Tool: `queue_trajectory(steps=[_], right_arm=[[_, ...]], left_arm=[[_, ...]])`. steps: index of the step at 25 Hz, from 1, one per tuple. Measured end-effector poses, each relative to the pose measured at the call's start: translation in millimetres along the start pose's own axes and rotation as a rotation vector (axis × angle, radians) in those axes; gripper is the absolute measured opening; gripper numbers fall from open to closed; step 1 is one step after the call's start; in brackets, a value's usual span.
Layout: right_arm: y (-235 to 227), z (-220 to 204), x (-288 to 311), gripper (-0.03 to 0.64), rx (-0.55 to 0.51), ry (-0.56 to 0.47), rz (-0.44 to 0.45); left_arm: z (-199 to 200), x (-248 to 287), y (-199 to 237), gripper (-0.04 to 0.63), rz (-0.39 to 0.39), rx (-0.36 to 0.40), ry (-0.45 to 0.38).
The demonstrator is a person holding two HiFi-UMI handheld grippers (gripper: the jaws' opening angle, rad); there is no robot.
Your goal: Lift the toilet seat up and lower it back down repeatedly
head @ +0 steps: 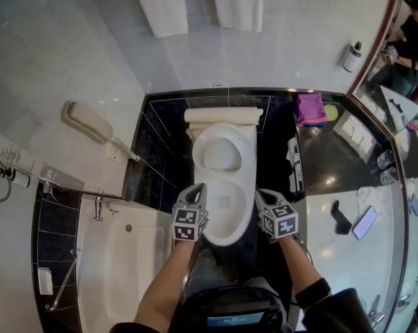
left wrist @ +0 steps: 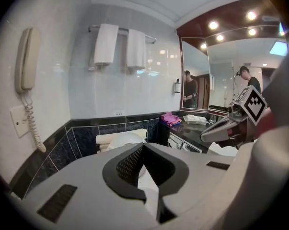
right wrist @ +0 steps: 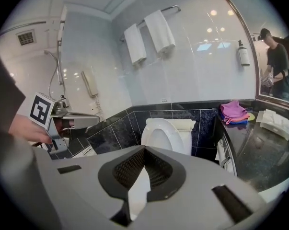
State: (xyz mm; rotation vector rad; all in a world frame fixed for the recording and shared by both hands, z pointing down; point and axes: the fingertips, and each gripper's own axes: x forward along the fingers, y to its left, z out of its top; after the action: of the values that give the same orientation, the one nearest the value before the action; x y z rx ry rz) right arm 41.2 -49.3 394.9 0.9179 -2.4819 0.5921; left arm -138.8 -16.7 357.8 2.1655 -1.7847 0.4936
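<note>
White plastic toilet seat [head: 222, 132] stands raised against the cistern [head: 222, 115]. It's likely light, rigid and slippery, hinged at the back, so take it by the free top edge and lower it gently. Your left gripper [head: 196, 191] and right gripper [head: 264, 195] flank the bowl [head: 226, 220], jaws closed, empty.
</note>
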Motion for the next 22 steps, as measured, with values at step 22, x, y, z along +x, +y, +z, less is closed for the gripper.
queue_trajectory(steps=[22], right_arm=[[36, -40, -89, 0.009, -0.016, -0.016, -0.028]], left_arm=[[-21, -131, -38, -0.005, 0.005, -0.051, -0.042]])
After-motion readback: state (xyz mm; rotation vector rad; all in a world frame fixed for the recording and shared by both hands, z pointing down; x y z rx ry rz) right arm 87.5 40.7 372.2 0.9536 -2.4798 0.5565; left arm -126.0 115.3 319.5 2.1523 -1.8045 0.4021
